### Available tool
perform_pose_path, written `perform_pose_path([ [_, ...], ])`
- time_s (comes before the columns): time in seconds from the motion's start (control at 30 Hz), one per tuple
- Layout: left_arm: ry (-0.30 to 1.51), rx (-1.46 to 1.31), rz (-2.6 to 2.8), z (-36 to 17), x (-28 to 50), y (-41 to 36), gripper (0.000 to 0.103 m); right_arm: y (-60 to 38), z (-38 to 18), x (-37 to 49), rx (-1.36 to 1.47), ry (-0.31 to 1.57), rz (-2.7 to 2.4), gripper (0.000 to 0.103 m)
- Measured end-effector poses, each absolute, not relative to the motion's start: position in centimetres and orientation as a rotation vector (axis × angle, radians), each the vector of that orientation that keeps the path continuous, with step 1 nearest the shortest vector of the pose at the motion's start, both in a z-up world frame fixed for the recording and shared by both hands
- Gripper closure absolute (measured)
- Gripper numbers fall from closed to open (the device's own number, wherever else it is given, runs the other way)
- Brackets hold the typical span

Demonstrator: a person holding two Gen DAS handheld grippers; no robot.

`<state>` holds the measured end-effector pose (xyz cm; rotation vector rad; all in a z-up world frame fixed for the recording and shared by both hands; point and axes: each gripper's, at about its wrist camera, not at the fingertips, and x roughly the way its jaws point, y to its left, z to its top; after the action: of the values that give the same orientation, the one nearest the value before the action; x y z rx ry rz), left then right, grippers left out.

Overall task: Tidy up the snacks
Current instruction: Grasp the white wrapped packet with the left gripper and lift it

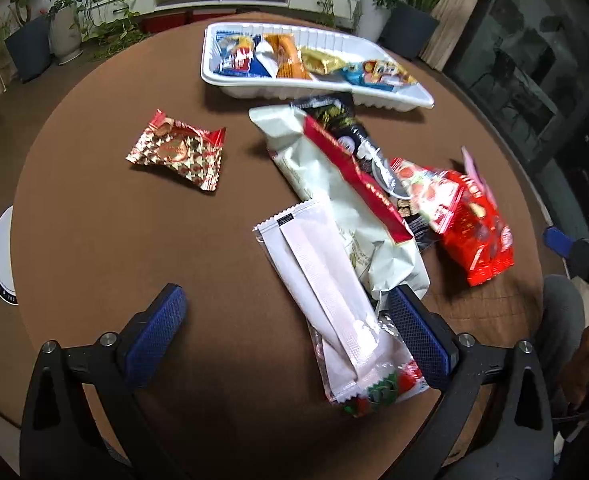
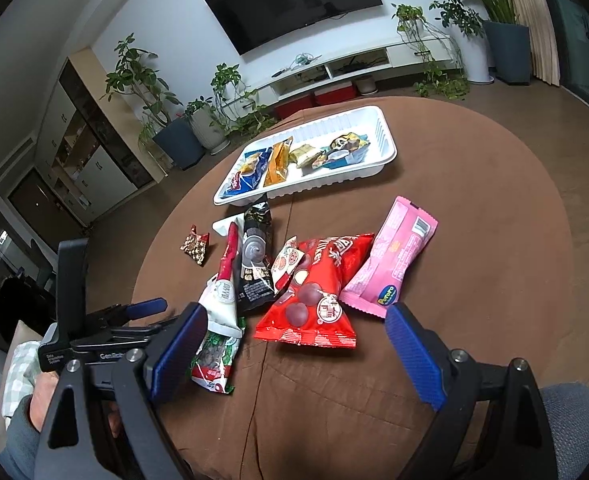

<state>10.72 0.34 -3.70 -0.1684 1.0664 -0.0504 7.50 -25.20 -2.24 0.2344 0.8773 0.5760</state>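
Sorting snacks | ~5 pkts in tray (image 2: 386, 156) | ~7 left on desk (image 1: 94, 240) | both grippers' jaws apart, empty

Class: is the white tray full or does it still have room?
Still has room: the tray holds a few packets, with bare floor at its far end.

A home living room. A large dark television (image 2: 294, 0) hangs on the far white wall above a low white media shelf (image 2: 358, 68). Potted plants (image 2: 142, 80) line the wall left and right of it. A cabinet (image 2: 78, 136) stands at far left. A round brown-clothed worktop (image 2: 474, 184) sits near.
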Motion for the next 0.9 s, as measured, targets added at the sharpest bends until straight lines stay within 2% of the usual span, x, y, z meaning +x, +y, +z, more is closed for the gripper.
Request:
perform_pose_path([
  [0.5,1.106,-0.071,-0.024,-4.6,11.5,0.9,0.007,-24.8,-2.1,7.4,0.196,0.878,0.572,0.010],
  [0.53,1.113,-0.056,-0.031,-4.8,11.9,0.7,0.014,-24.7,-2.1,7.4,0.187,0.883,0.568,0.010],
  [0.57,1.116,-0.033,-0.025,-5.0,12.3,0.5,0.014,-24.5,-2.2,7.4,0.179,0.888,0.565,0.011],
  [0.67,1.111,-0.006,-0.011,-5.0,13.0,0.6,0.028,-24.1,-2.1,7.4,0.147,0.889,0.557,0.012],
  [0.73,1.102,-0.017,-0.019,-4.7,13.0,0.9,0.050,-23.8,-2.1,7.6,0.141,0.891,0.559,0.013],
  [0.77,1.097,-0.021,-0.020,-4.6,13.0,1.2,0.056,-23.5,-2.1,7.6,0.141,0.892,0.567,0.015],
  [0.8,1.094,-0.026,-0.022,-4.5,12.9,1.3,0.066,-23.2,-2.0,7.7,0.135,0.893,0.573,0.018],
  [0.83,1.090,-0.032,-0.022,-4.5,12.8,1.4,0.071,-22.7,-2.0,7.9,0.121,0.896,0.580,0.019],
  [0.9,1.084,-0.034,-0.026,-4.4,12.7,1.6,0.073,-21.9,-2.3,8.2,0.094,0.910,0.587,0.022],
])
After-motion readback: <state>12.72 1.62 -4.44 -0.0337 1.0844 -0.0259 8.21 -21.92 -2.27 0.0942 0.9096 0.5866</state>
